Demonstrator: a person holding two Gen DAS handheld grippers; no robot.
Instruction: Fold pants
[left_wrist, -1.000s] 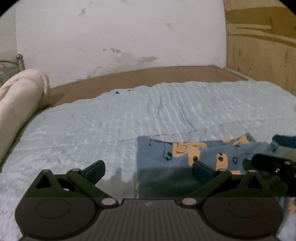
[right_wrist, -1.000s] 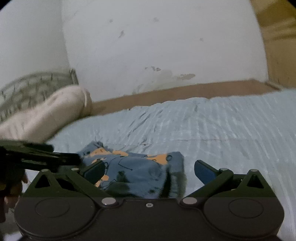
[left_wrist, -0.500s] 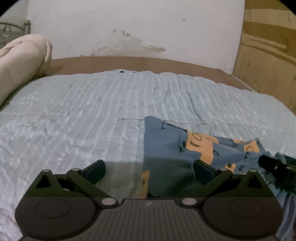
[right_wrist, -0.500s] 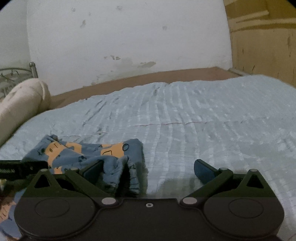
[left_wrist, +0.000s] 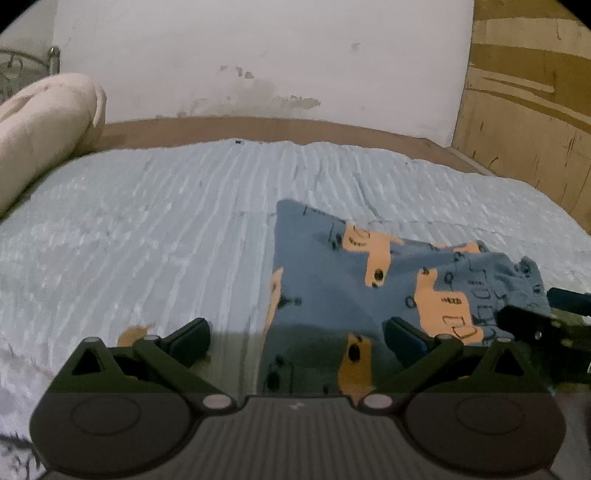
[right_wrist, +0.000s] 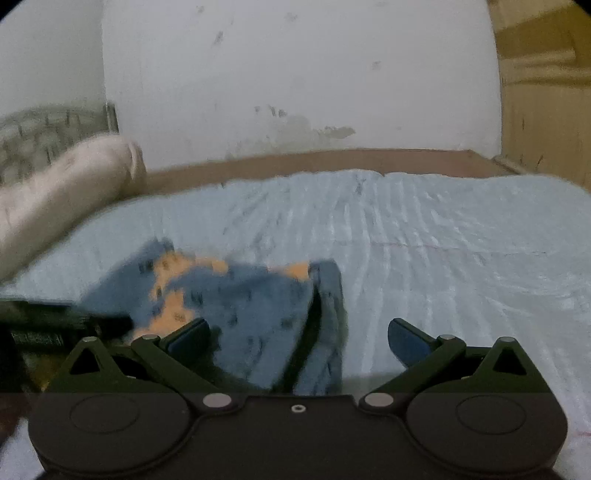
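The bed (left_wrist: 155, 229) carries the pants (left_wrist: 362, 280) bunched near its front edge, where the left gripper (left_wrist: 295, 332) and right gripper (right_wrist: 295, 332), both spread wide and empty (likely positioning to grasp), flank opposite ends.

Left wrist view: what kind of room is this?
Likely a bedroom: a bed with a ribbed pale blue bedspread, a rolled cream blanket at its head, and blue printed pants lying on top.
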